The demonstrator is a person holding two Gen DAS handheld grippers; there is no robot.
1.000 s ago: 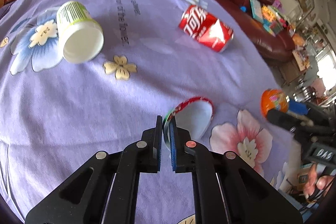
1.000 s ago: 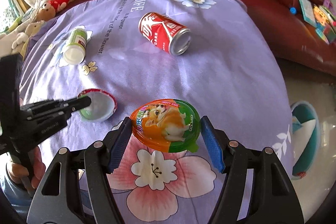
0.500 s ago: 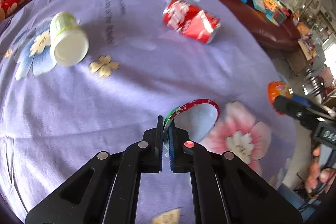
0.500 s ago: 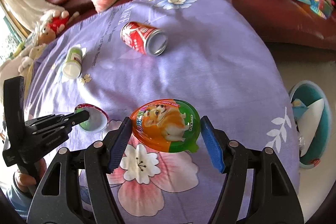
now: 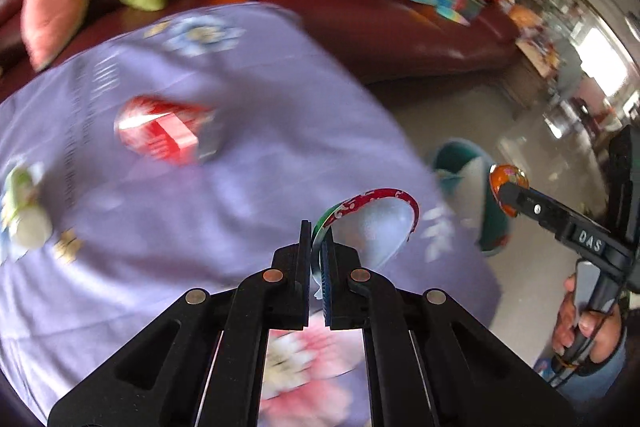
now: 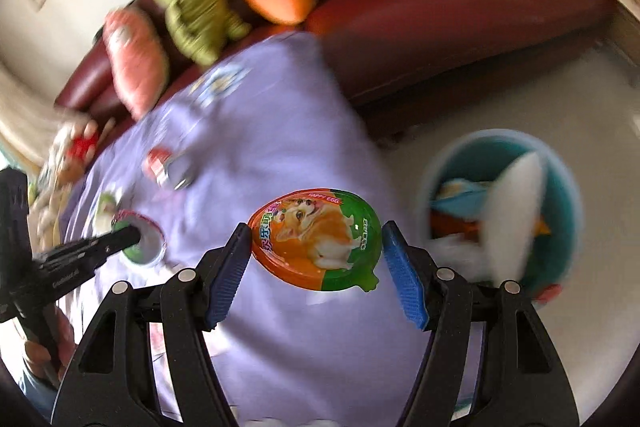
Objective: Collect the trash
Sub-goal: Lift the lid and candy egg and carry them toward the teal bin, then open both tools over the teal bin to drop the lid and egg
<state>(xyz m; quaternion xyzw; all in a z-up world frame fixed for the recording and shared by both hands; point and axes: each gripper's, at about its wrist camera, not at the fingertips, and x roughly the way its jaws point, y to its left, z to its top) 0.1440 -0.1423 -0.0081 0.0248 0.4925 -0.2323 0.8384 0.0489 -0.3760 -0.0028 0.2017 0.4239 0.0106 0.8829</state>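
My left gripper (image 5: 316, 231) is shut on the rim of an empty cup with a red and green rim (image 5: 376, 227), held above the purple cloth near the table's right edge. In the right wrist view that gripper (image 6: 132, 237) and the empty cup (image 6: 149, 249) appear at the left. My right gripper (image 6: 316, 229) is shut on a jelly cup with an orange and green corgi lid (image 6: 320, 247), pads on both its sides. A teal bin (image 6: 562, 183) with trash in it stands on the floor just right of it, also seen as the teal bin (image 5: 460, 159).
A red can (image 5: 168, 135) and a small white bottle (image 5: 24, 215) lie on the purple tablecloth (image 5: 200, 227). Plush toys sit on the dark red sofa (image 5: 400, 27) behind. A person's hand (image 5: 580, 323) grips the right tool.
Both grippers have swung to the right with their cups, from over the table's middle to its right edge. The teal bin now looks much larger and closer.
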